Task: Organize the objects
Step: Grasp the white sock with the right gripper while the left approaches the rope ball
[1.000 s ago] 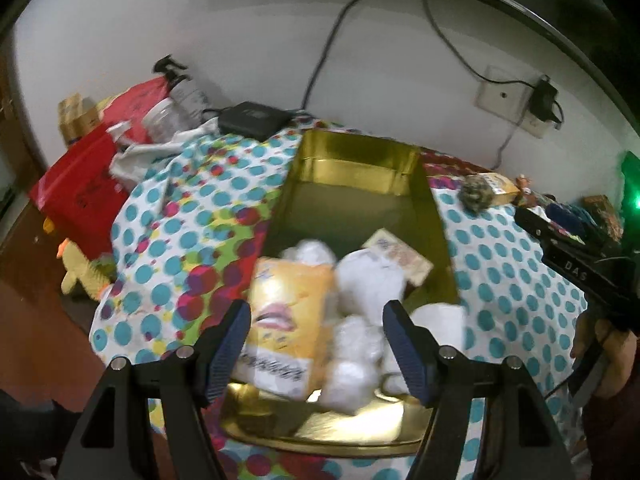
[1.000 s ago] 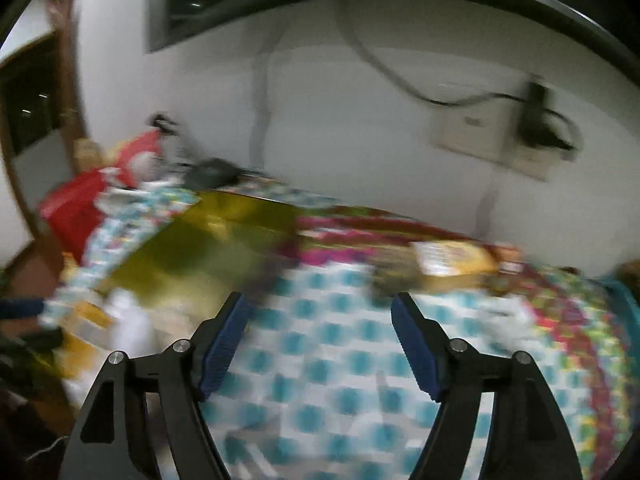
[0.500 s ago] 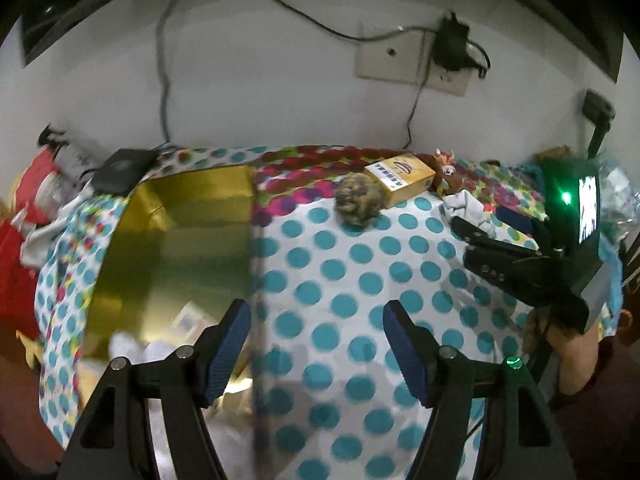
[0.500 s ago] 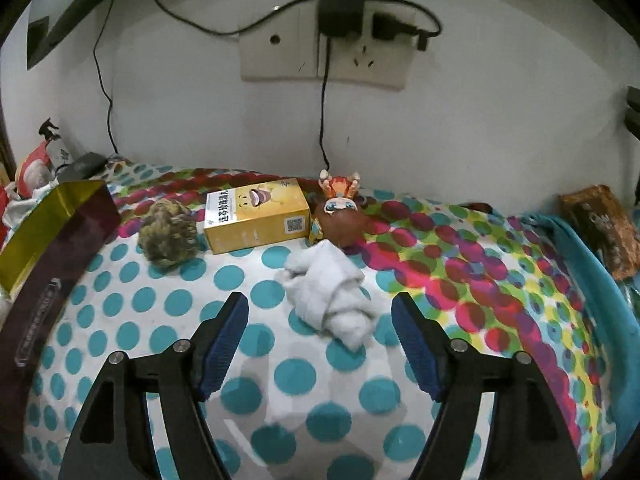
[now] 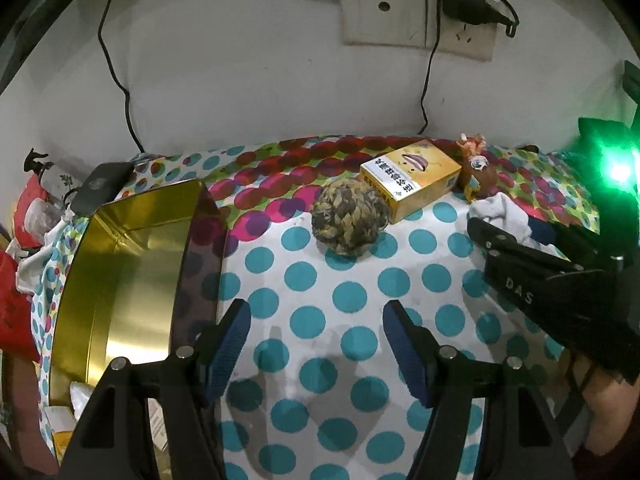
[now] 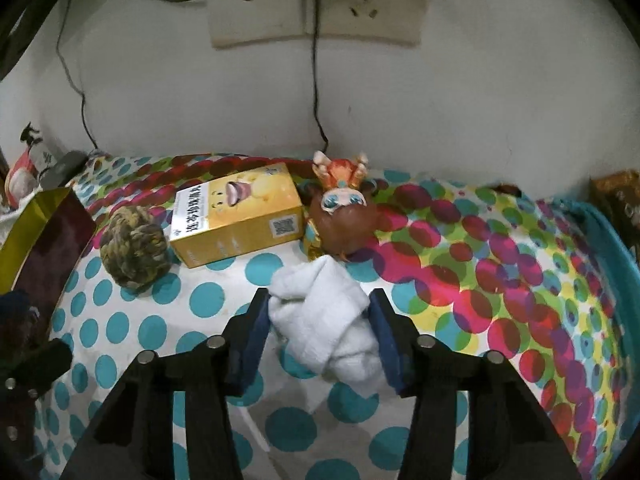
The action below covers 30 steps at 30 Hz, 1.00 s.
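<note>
A white rolled cloth [image 6: 324, 316] lies on the polka-dot cloth between the blue pads of my right gripper [image 6: 318, 334], whose jaws stand close on both sides of it; it also shows in the left wrist view [image 5: 502, 216]. My left gripper [image 5: 316, 344] is open and empty over bare dotted cloth. A braided rope ball [image 5: 350, 218] [image 6: 134, 246], a yellow box [image 5: 410, 178] [image 6: 236, 214] and a brown deer toy [image 6: 344, 210] [image 5: 476, 172] lie near the wall. A gold tin [image 5: 120, 280] stands at the left.
White bundles and a packet [image 5: 80, 400] lie in the tin's near end. Cables and a wall socket [image 6: 316, 4] hang behind. Clutter with a red bag [image 5: 12, 292] lies left of the tin. A teal edge [image 6: 600, 248] runs at the right.
Both grippers swung right, away from the tin. My left gripper now faces the rope ball. My right gripper advanced until the white cloth sits between its pads, and the jaws narrowed.
</note>
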Motion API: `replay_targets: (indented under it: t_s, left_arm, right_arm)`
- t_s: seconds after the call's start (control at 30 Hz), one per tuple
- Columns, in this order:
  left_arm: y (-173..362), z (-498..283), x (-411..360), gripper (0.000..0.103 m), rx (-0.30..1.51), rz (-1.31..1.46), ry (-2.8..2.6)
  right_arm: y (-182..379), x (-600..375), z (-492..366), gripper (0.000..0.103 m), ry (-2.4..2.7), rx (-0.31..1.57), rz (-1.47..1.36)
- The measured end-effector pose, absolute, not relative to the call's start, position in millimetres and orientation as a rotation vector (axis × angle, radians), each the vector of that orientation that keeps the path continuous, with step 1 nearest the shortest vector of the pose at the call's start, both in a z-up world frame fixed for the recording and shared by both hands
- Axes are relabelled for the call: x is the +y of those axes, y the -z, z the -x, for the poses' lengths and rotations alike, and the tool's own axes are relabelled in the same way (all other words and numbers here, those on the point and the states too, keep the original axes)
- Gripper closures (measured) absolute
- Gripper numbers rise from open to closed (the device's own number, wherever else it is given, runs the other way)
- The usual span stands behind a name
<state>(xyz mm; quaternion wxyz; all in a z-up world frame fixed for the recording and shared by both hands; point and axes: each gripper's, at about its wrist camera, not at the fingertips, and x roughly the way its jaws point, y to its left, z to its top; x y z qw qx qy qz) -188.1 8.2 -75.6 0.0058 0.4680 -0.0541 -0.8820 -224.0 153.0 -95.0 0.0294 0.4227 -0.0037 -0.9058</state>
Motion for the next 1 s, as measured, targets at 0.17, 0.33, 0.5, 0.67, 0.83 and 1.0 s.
replay_targets:
  t_s: [0.17, 0.33, 0.5, 0.67, 0.83, 1.0]
  left_arm:
    - [84.3, 196.6, 12.2, 0.032, -0.180, -1.461, 2.748]
    - [87.5, 197.5, 7.3, 0.032, -0.118, -1.477, 2.771]
    - [85.0, 200.8, -2.1, 0.032, 0.031, -1.514, 2.846]
    - [84.0, 213.4, -3.2, 0.032, 0.169, -1.547, 2.908]
    - [85.6, 225.6, 23.4, 0.032, -0.074, -1.511, 2.916]
    - [92.0, 237.2, 33.2, 0.032, -0.187, -1.511, 2.880]
  right_arm:
    - [92.1, 150.5, 222.5, 0.060, 2.815, 0.019, -1.292]
    - [90.4, 149.5, 219.4, 0.064, 2.811, 0.039, -1.287]
    - [85.9, 154.2, 205.0, 0.064, 2.818, 0.046, -1.269]
    - [84.5, 155.0, 192.7, 0.064, 2.821, 0.035, -1.253]
    - [84.6, 154.6, 195.4, 0.064, 2.829, 0.051, -1.280]
    - [83.0, 158.4, 195.6, 0.064, 2.836, 0.030, -1.280]
